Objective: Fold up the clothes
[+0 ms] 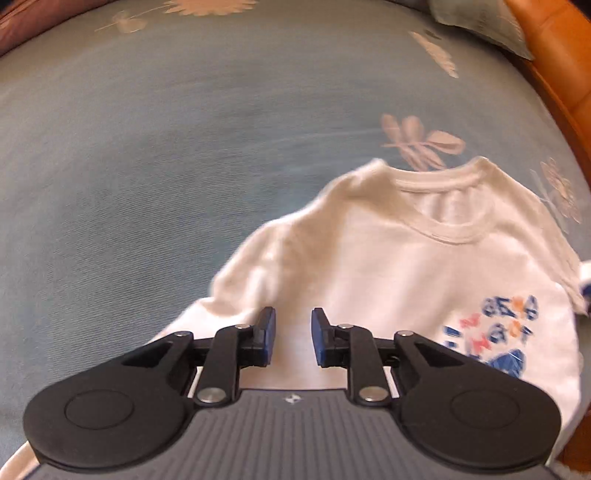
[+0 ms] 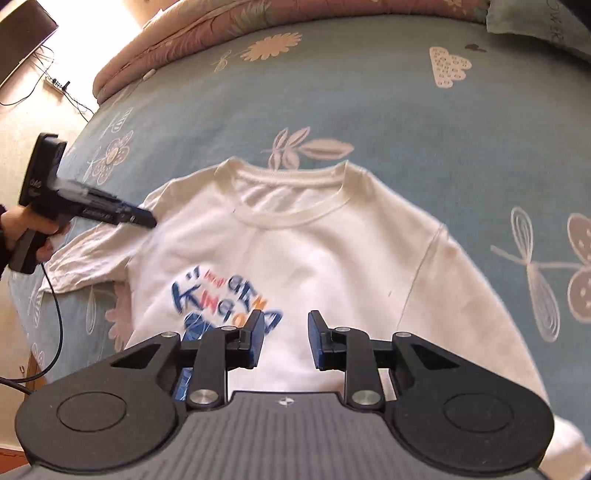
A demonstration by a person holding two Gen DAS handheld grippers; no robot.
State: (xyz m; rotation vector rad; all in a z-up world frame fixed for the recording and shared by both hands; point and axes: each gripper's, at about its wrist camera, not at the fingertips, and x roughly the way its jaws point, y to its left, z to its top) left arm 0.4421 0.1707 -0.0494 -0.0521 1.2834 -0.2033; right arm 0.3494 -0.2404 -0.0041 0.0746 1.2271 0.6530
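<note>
White t-shirt (image 2: 332, 254) lies face-up on the bed (image 2: 424, 122), spread flat, neckline (image 2: 295, 195) pointing away from the cameras. Blue/orange chest print (image 2: 225, 299) visible, blurred. In the right wrist view, one sleeve (image 2: 88, 258) sticks out toward the bed's left edge, the other sleeve (image 2: 476, 295) runs down along the right side.

Left claw (image 1: 293, 338): fingers apart, nothing between them, hanging over the shirt's lower body near that left sleeve. From the right wrist view the same left claw (image 2: 147, 221) shows side-on, held in the person's hand (image 2: 22, 236), tip at the shirt's shoulder; touching or just above, can't tell. Cable (image 2: 55, 325) drops from its handle.

Right claw (image 2: 286, 339): fingers apart, empty, over the shirt's lower middle, just right of the print.

Bed sheet is blue-grey with pale flower and leaf patterns. Pink quilt (image 2: 258, 22) bunched along the far edge. Orange-brown bed frame (image 1: 554, 55) at the right in the left wrist view.
</note>
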